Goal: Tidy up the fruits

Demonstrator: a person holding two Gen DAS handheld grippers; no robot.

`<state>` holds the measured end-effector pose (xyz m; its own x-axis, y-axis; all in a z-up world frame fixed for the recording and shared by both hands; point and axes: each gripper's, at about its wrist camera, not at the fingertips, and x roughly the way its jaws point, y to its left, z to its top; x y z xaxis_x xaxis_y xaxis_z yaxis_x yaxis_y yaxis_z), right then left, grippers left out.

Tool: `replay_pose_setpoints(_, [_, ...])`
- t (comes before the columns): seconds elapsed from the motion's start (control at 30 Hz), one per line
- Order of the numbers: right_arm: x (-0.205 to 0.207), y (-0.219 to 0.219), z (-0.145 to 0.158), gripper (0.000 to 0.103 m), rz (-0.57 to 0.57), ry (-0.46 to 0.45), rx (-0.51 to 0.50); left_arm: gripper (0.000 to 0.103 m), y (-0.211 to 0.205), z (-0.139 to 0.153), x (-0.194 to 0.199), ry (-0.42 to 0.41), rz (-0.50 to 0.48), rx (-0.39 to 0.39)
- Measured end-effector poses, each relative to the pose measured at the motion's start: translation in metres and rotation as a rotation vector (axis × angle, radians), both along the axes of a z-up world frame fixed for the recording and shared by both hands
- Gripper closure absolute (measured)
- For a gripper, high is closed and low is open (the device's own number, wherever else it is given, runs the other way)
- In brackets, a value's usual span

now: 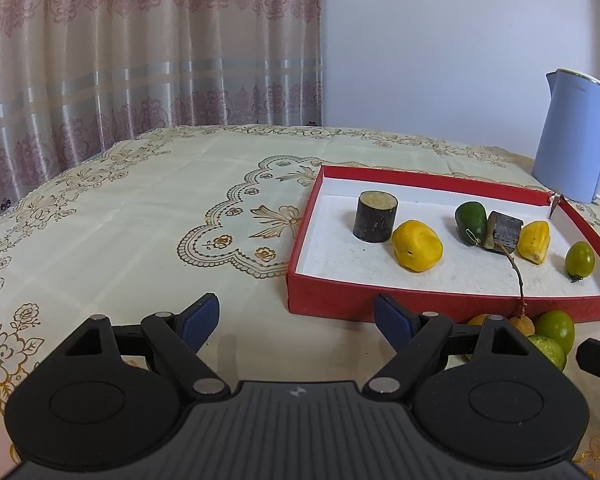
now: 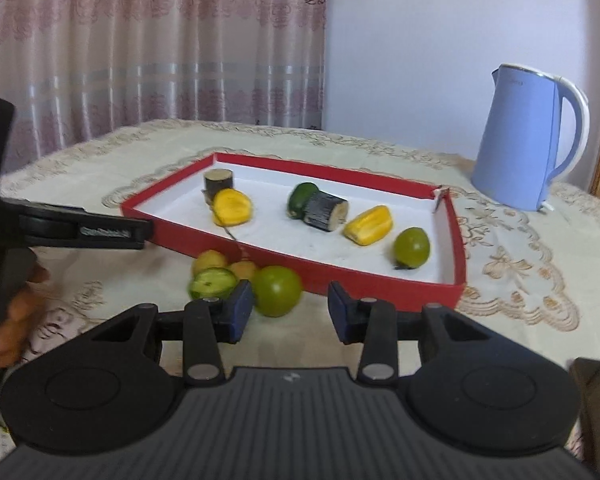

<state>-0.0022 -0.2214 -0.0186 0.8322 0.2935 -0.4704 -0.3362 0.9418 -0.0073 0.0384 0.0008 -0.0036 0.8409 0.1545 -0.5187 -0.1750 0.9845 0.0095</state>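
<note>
A red tray (image 1: pixel 327 300) (image 2: pixel 379 280) with a white inside lies on the table. In it are two dark cane pieces (image 1: pixel 375 217) (image 2: pixel 325 212), two yellow fruits (image 1: pixel 416 245) (image 2: pixel 367 220), a dark green fruit (image 1: pixel 471 222) and a small green fruit (image 1: pixel 579 260) (image 2: pixel 411 247). In front of the tray on the cloth lie green fruits (image 2: pixel 278 291) (image 1: pixel 555 326), a cut green piece (image 2: pixel 213 283) and small brown-yellow fruits with a stem (image 2: pixel 244 268). My left gripper (image 1: pixel 296 322) is open and empty, left of that pile. My right gripper (image 2: pixel 291 310) is open, just in front of the green fruit.
A blue electric kettle (image 1: pixel 571 140) (image 2: pixel 527 140) stands behind the tray at the right. The left gripper's finger (image 2: pixel 84 232) reaches in from the left in the right wrist view. A curtain hangs behind the table's far left edge.
</note>
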Motion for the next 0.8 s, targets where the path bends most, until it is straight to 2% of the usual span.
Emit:
replay_pose_setpoints(0.37, [0.018, 0.012, -0.011, 0.066, 0.036, 0.044, -0.033, 0.018, -0.001, 0.0, 0.0, -0.001, -0.001, -0.002])
replay_pose_setpoints(0.57, [0.03, 0.014, -0.015, 0.067, 0.051, 0.072, -0.011, 0.018, -0.001, 0.0, 0.001, -0.001, -0.003, -0.003])
replay_pose_setpoints(0.8, [0.021, 0.007, -0.014, 0.069, 0.029, 0.064, 0.001, 0.018, -0.001, 0.0, 0.0, -0.002, -0.004, -0.004])
